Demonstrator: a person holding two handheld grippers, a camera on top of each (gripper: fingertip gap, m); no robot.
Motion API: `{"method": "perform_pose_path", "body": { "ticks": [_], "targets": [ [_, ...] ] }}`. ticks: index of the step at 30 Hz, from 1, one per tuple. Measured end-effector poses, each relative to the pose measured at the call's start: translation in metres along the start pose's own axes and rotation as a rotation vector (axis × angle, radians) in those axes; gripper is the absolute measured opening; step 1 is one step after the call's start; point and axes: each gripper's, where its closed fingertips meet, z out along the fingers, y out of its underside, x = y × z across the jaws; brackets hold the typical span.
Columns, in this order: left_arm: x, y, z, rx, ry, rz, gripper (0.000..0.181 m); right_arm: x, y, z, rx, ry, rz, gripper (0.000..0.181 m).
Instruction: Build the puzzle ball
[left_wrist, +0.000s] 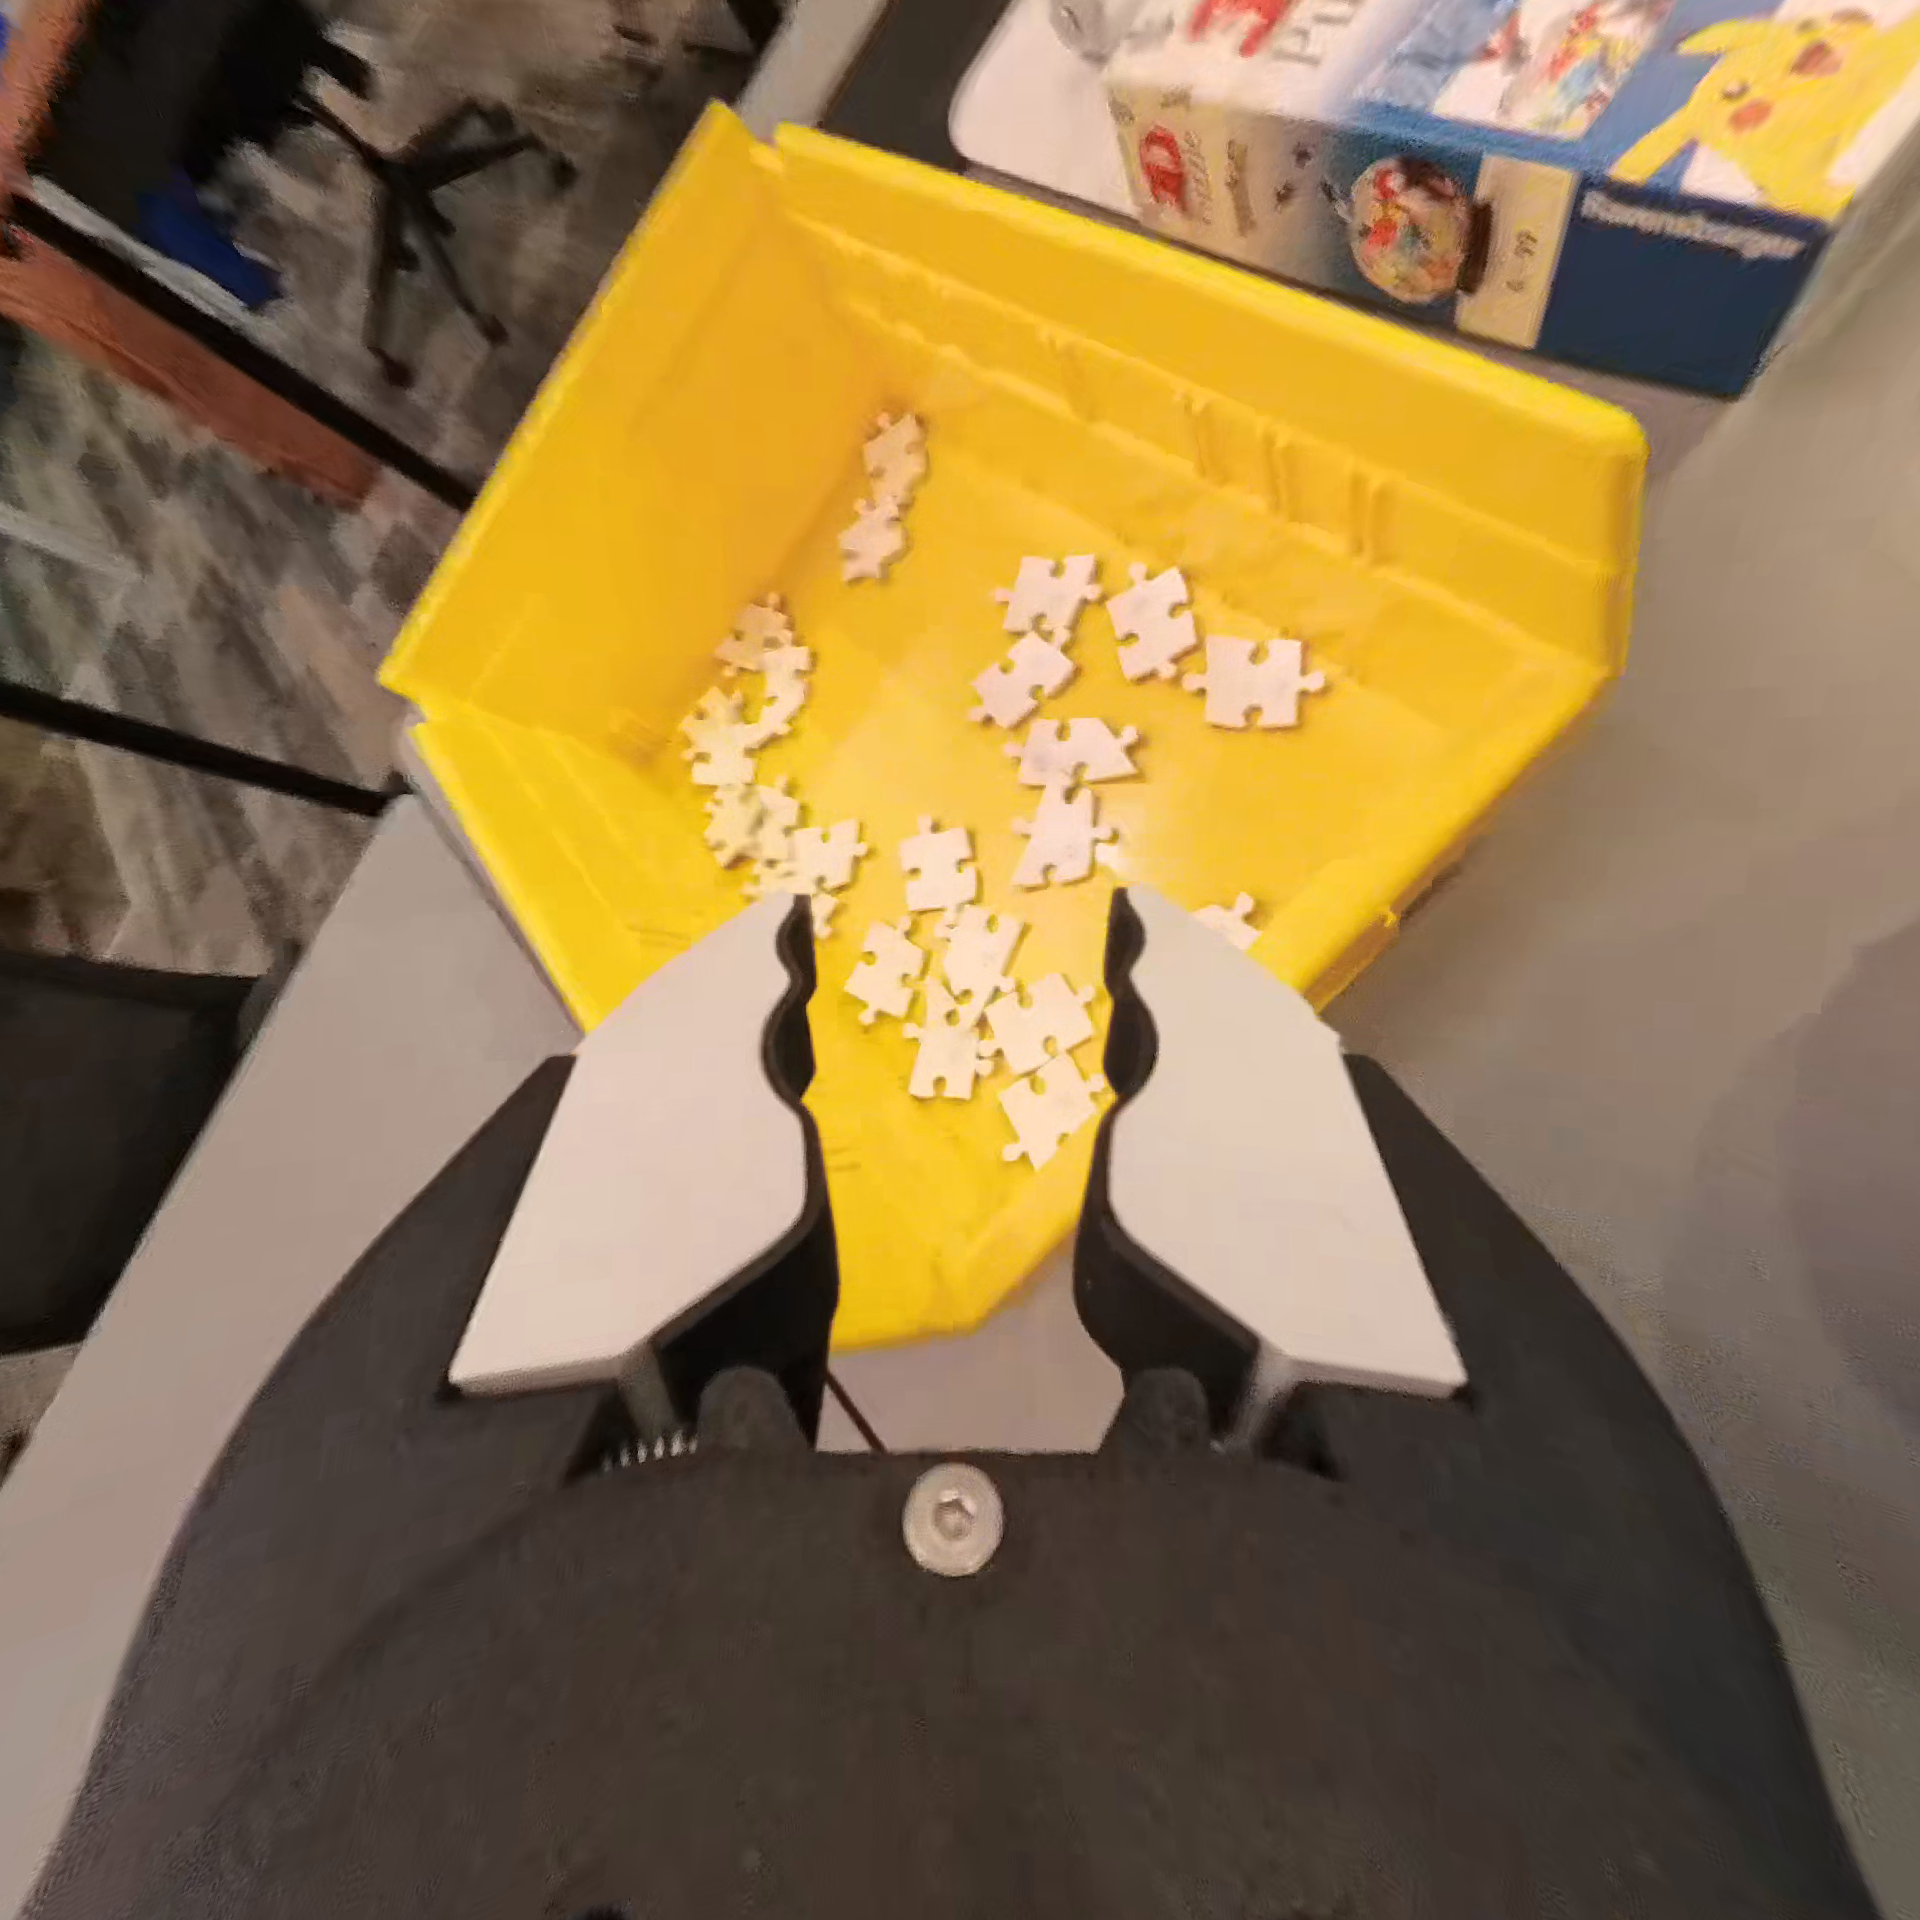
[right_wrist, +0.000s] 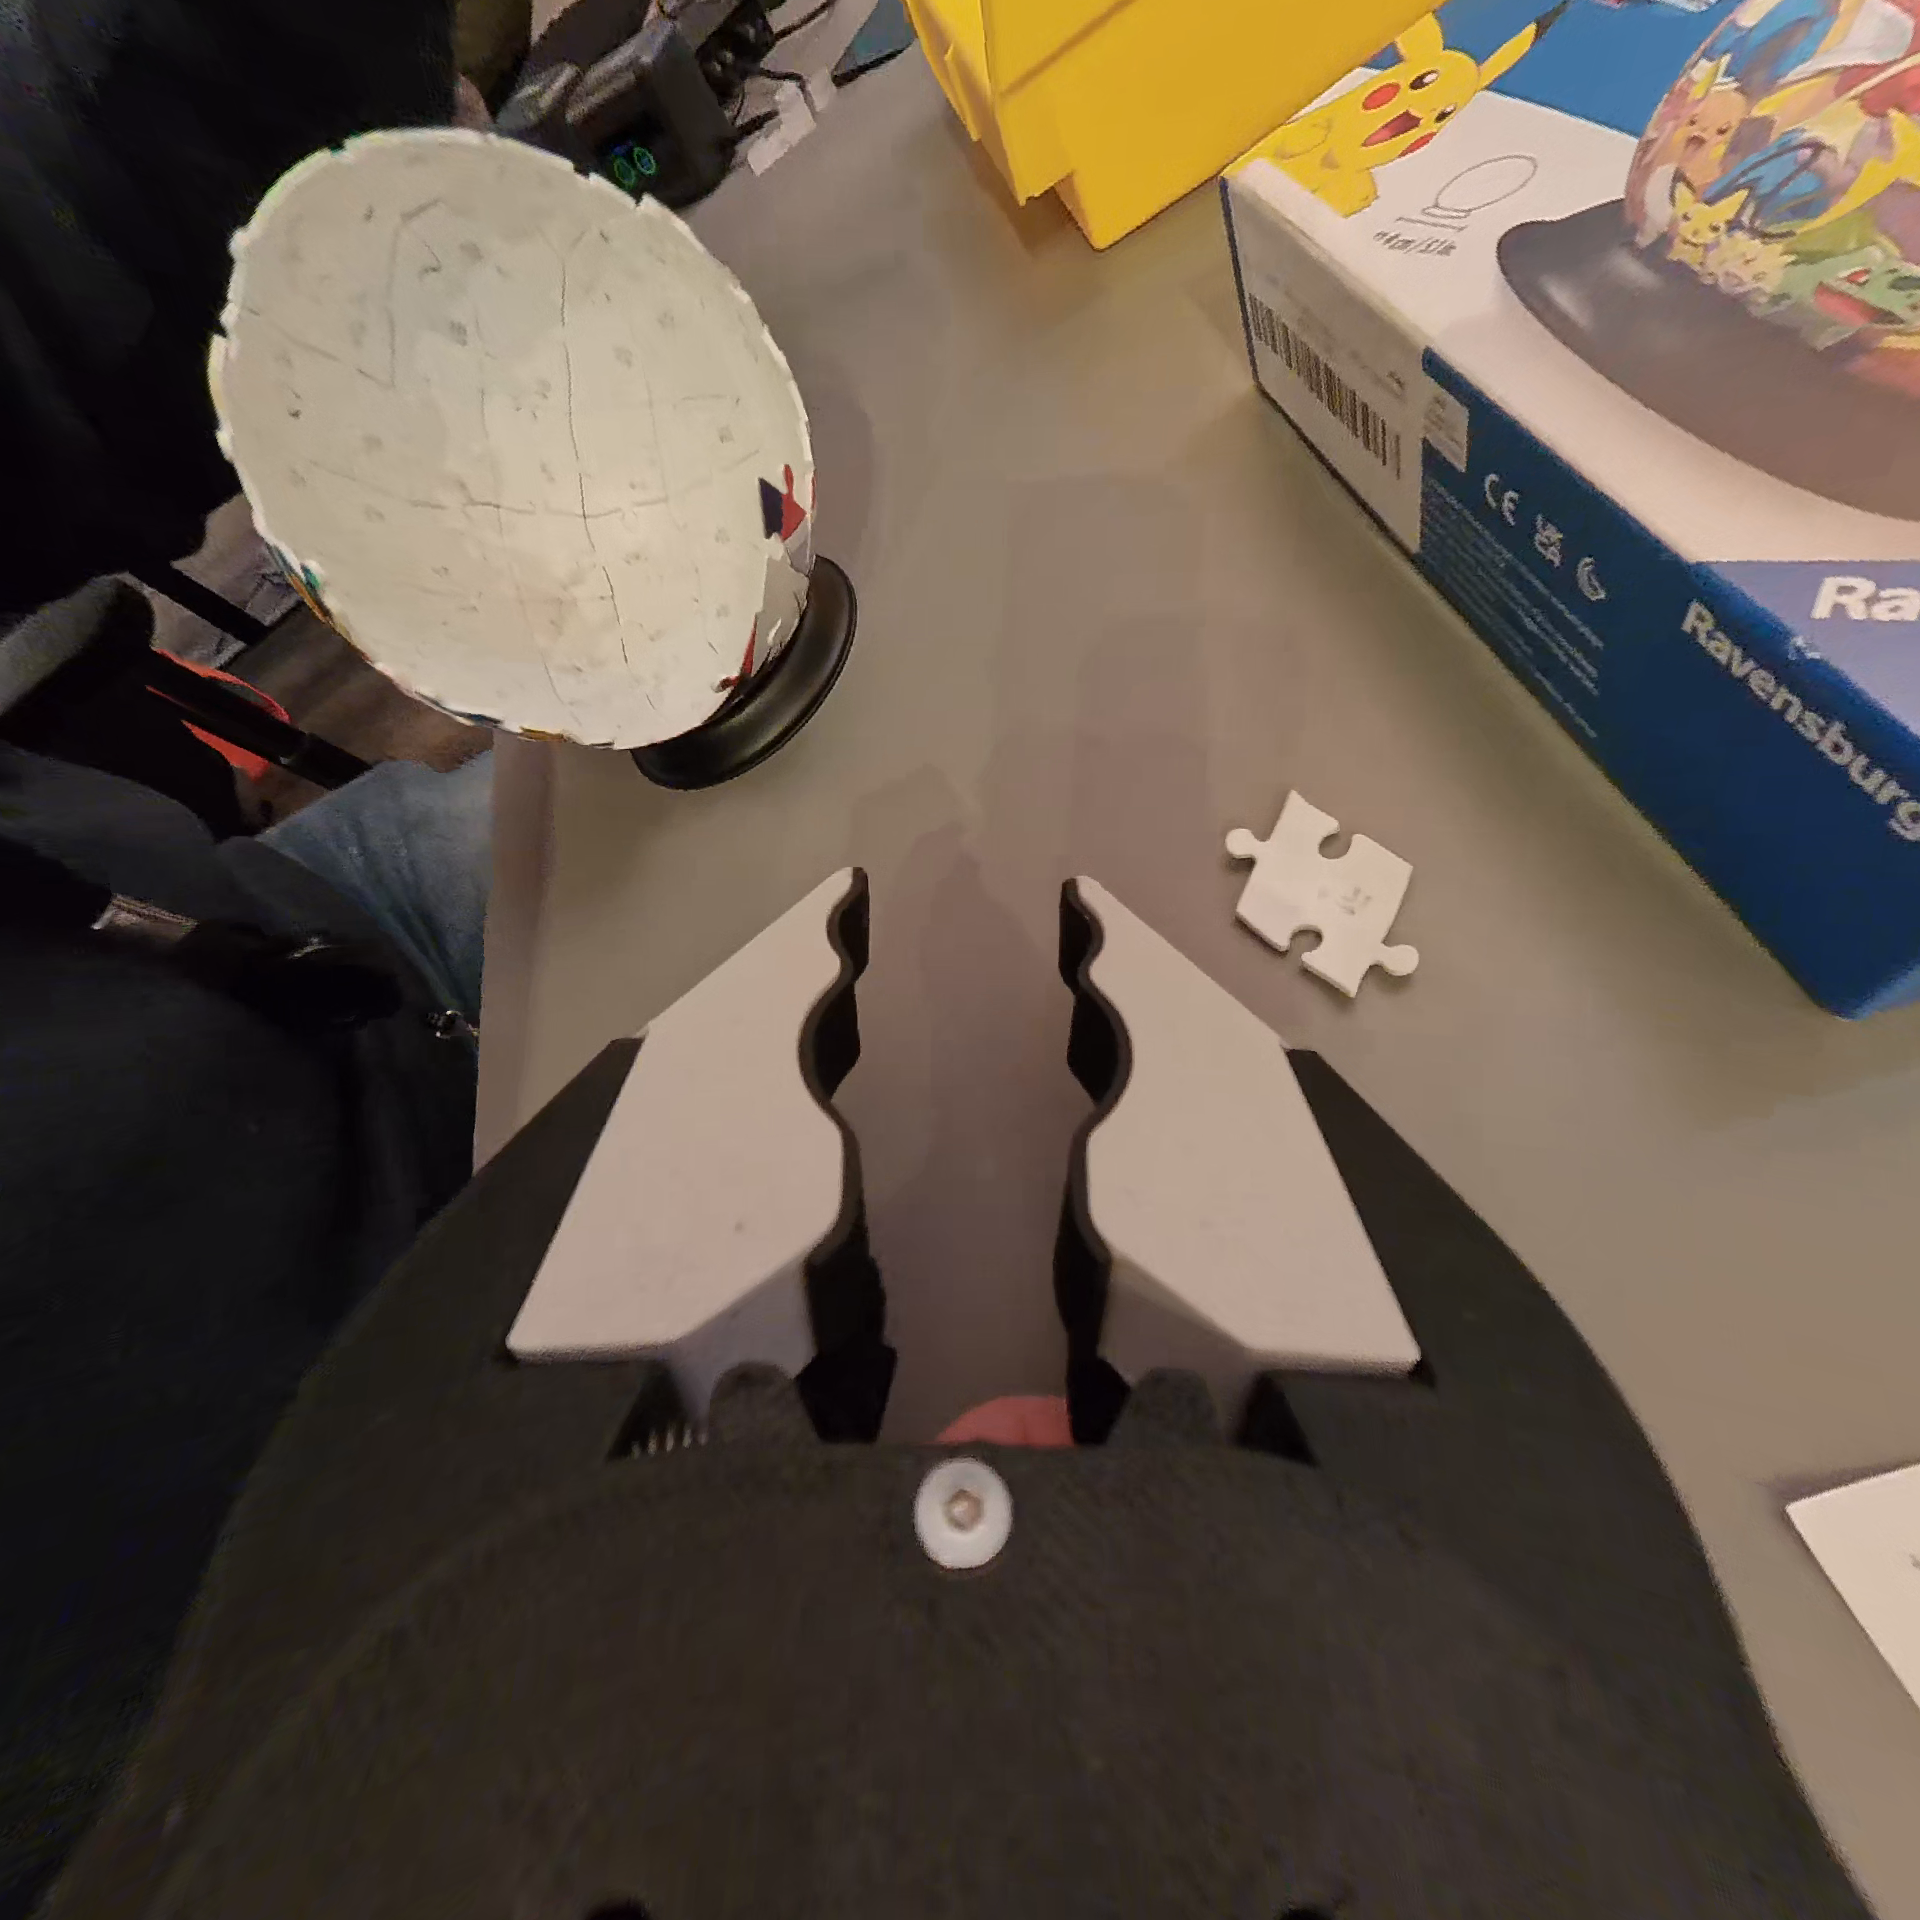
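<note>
A yellow bin (left_wrist: 1299, 436) holds several loose white puzzle pieces (left_wrist: 1049, 810), face down. My left gripper (left_wrist: 956, 914) is open and empty, hovering over the bin's near end above the pieces. In the right wrist view a half-built puzzle ball (right_wrist: 499, 447), white inside, sits tilted on a black ring stand (right_wrist: 769, 696) at the table's left edge. One white puzzle piece (right_wrist: 1320, 894) lies on the grey table to the right of my right gripper (right_wrist: 961, 883), which is open and empty above the bare table.
The blue and white puzzle box (right_wrist: 1621, 436) lies at the right; it also shows in the left wrist view (left_wrist: 1455, 177). The yellow bin's corner (right_wrist: 1101, 114) is at the top. A white paper (right_wrist: 1870, 1579) lies lower right. A person's legs (right_wrist: 260, 1039) are at left. Across from one pair of fingers to the other is roughly 35 centimetres.
</note>
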Motion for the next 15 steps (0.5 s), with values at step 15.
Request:
{"method": "perform_pose_path", "body": {
  "ticks": [15],
  "targets": [
    [0.074, 0.008, 0.036, 0.01, 0.422, 0.039, 0.023, 0.011, -0.002, 0.0, 0.004, -0.016, 0.118, 0.03]
  ]
}}
